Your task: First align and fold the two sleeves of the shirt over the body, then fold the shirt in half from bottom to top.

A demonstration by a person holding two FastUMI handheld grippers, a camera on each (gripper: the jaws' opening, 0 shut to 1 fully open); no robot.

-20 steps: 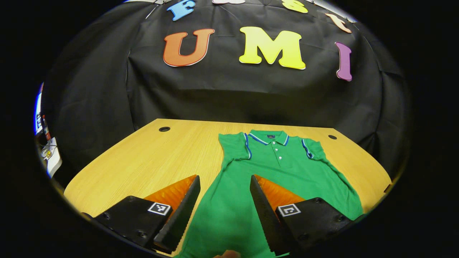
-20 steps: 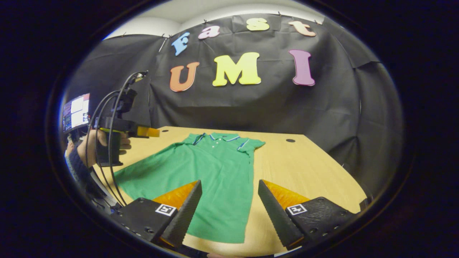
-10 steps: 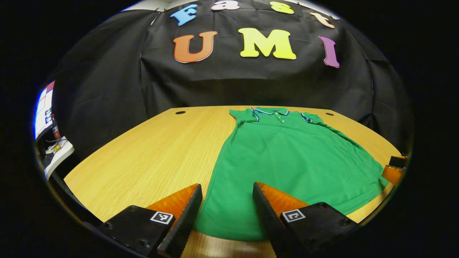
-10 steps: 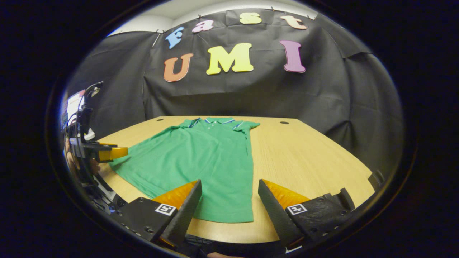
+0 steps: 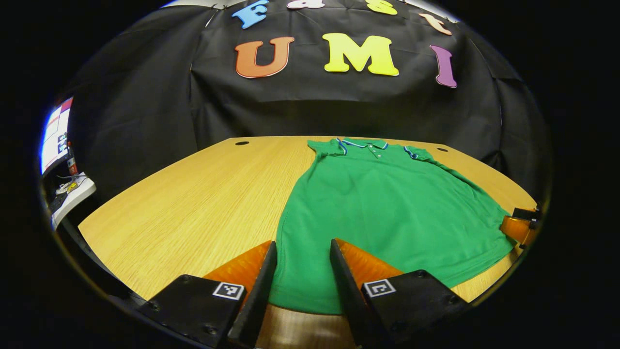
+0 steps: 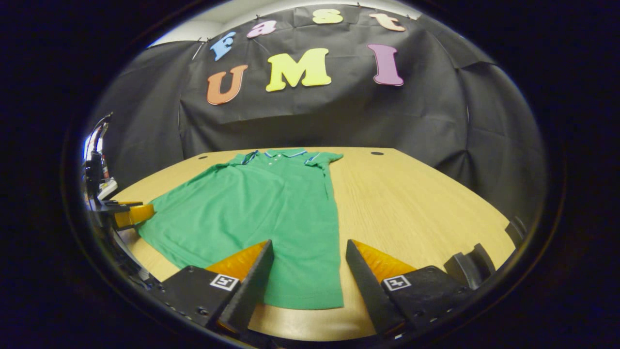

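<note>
Polo shirt [image 5: 387, 203], green with blue-and-white trim at the collar, is lying flat and face up on the wooden table [image 5: 193, 203], collar toward the black cloth wall and hem toward me. Both short sleeves are already lying folded in over the body, so the shirt is showing as a long shape widening toward the hem. In the right gripper view the same shirt [image 6: 252, 213] is sitting left of centre on the table [image 6: 411, 194].

I am holding my left gripper [image 5: 301, 252] low at the hem's left corner, its fingers standing fairly narrow with a strip of the green cloth showing between them; I cannot tell whether they are touching the fabric. My right gripper [image 6: 307, 249] is sitting at the hem's right corner with its fingers spread wide, the shirt's side edge running between them.

Each gripper is also showing at the edge of the other's view, just beside the far hem corner.

Two small round holes are sitting in the tabletop near the back edge, one on each side of the collar.
</note>
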